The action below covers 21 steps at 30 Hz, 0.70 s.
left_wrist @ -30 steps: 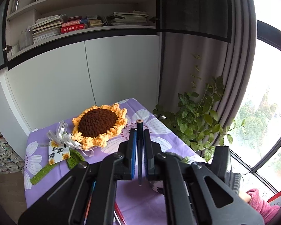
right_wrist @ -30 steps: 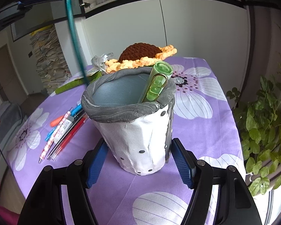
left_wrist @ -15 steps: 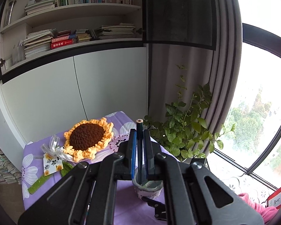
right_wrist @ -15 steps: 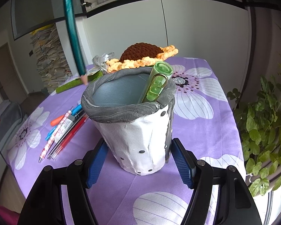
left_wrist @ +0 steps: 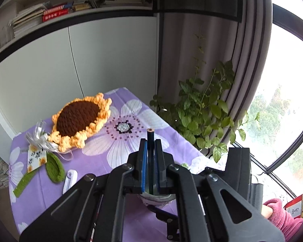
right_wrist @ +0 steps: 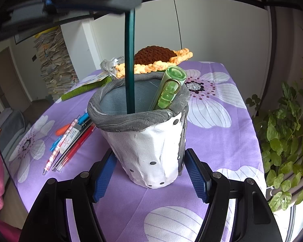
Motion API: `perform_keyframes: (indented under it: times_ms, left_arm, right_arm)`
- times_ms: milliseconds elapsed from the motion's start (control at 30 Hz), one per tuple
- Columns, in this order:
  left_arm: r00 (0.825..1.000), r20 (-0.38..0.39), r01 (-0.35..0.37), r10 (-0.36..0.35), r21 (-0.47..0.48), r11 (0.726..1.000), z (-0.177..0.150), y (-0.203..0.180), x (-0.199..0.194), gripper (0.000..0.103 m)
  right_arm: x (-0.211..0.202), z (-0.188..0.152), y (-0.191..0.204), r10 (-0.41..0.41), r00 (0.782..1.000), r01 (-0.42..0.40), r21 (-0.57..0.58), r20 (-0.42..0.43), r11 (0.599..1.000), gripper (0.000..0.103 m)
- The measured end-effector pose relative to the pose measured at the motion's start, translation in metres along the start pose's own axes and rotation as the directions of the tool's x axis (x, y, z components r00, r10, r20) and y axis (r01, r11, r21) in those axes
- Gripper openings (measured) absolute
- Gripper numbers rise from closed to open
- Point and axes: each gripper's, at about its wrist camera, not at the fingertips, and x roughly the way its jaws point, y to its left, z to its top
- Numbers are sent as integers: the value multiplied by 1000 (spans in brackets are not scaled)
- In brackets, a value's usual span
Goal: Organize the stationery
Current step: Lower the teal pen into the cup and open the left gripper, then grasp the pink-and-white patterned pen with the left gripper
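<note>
My left gripper (left_wrist: 150,143) is shut on a dark green pencil (left_wrist: 150,157), held upright above the pen holder (left_wrist: 157,197). In the right wrist view the pencil (right_wrist: 129,74) hangs from the left gripper at the top, its lower end inside the white and grey pen holder (right_wrist: 147,141). A green pen (right_wrist: 168,88) leans inside the holder. My right gripper (right_wrist: 149,173) is open, its blue pads (right_wrist: 104,173) on either side of the holder's base; contact is unclear. Several pens (right_wrist: 70,139) lie on the purple cloth to the left.
A crocheted sunflower (left_wrist: 80,119) with a ribbon and tag lies at the far end of the table (right_wrist: 222,121). A small white object (left_wrist: 70,179) lies near its green leaf. A leafy plant (left_wrist: 204,113) stands past the right edge by the window.
The left gripper has carried the pencil over the holder and lowered it; its tip has gone from outside the rim, at the left, to inside the holder. The right gripper has stayed still.
</note>
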Motion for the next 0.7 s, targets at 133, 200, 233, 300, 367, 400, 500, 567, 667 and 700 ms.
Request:
perform_keyframes:
  times_ms: [133, 200, 233, 300, 367, 400, 500, 567, 667, 700]
  left_arm:
    - [999, -46, 4, -3, 40, 999, -4, -2, 7, 10]
    - [998, -61, -18, 21, 52, 998, -6, -1, 7, 34]
    - [998, -45, -41, 44, 50, 998, -7, 2, 2, 39]
    - [998, 1, -57, 57, 28, 998, -8, 11, -13, 56]
    - [997, 32, -64, 64, -26, 998, -9, 25, -28, 64]
    - [996, 40, -72, 75, -61, 996, -11, 34, -35, 65]
    - [996, 5, -91, 93, -151, 984, -23, 59, -37, 63]
    - [993, -60, -115, 106, -189, 975, -37, 73, -28, 62]
    - [983, -130, -153, 127, -218, 964, -65, 86, -20, 53]
    - [980, -144, -165, 135, -222, 961, -73, 88, -19, 51]
  right_arm:
    - [0, 0, 0, 3, 1000, -3, 0, -1, 1000, 70]
    - [0, 0, 1, 2, 1000, -2, -1, -1, 1000, 70]
    - [0, 0, 1, 2, 1000, -2, -2, -1, 1000, 70]
    - [-1, 0, 0, 4, 1000, -4, 0, 1, 1000, 70]
    - [0, 0, 0, 4, 1000, -4, 1, 0, 1000, 70]
    - [0, -1, -1, 5, 1000, -5, -1, 0, 1000, 70]
    - [0, -1, -1, 5, 1000, -5, -6, -1, 1000, 70]
    - [0, -1, -1, 6, 1000, -6, -5, -1, 1000, 70]
    - [0, -1, -1, 8, 1000, -8, 0, 0, 1000, 70]
    - [0, -1, -1, 9, 1000, -9, 1, 0, 1000, 70]
